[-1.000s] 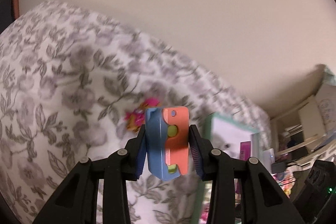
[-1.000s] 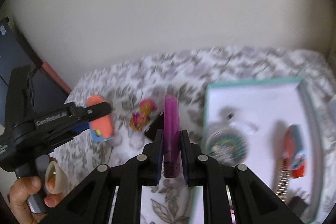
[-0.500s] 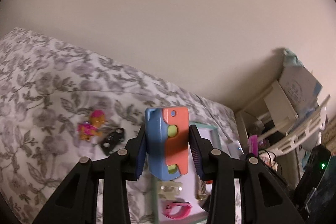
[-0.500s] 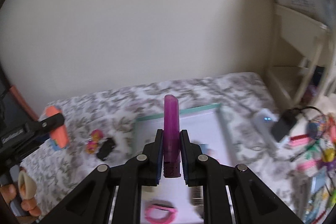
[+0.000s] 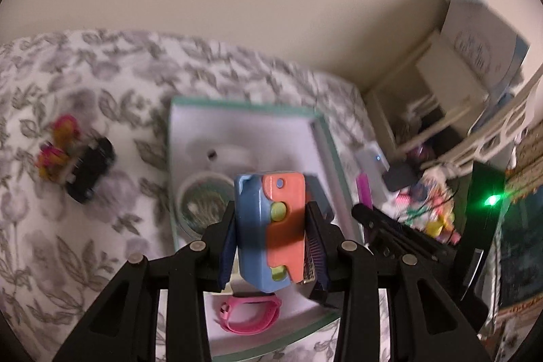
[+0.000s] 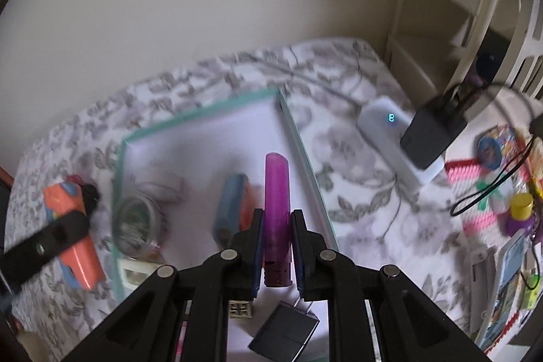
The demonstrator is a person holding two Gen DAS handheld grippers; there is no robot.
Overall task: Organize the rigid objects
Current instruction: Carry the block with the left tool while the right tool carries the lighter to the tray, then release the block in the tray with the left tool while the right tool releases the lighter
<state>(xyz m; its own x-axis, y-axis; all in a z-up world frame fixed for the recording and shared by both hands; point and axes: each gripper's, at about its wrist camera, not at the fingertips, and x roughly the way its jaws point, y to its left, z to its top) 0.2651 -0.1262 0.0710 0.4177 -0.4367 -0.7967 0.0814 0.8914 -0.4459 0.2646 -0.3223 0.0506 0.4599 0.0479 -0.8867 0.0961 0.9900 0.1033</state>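
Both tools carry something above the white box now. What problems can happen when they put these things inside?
1. The box already holds a round jar, a blue and orange toy and a black plug; a dropped item could land on them.
2. The left tool with its blue and orange block and the right tool with its purple stick are close together; they may collide.
3. The views are blurred, so placement may be imprecise.

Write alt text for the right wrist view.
The right gripper is shut on an upright purple lighter, above a white tray with a teal rim on a floral bedspread. In the tray lie a round clear container and a blue and orange toy; the left gripper holds a similar toy at left.
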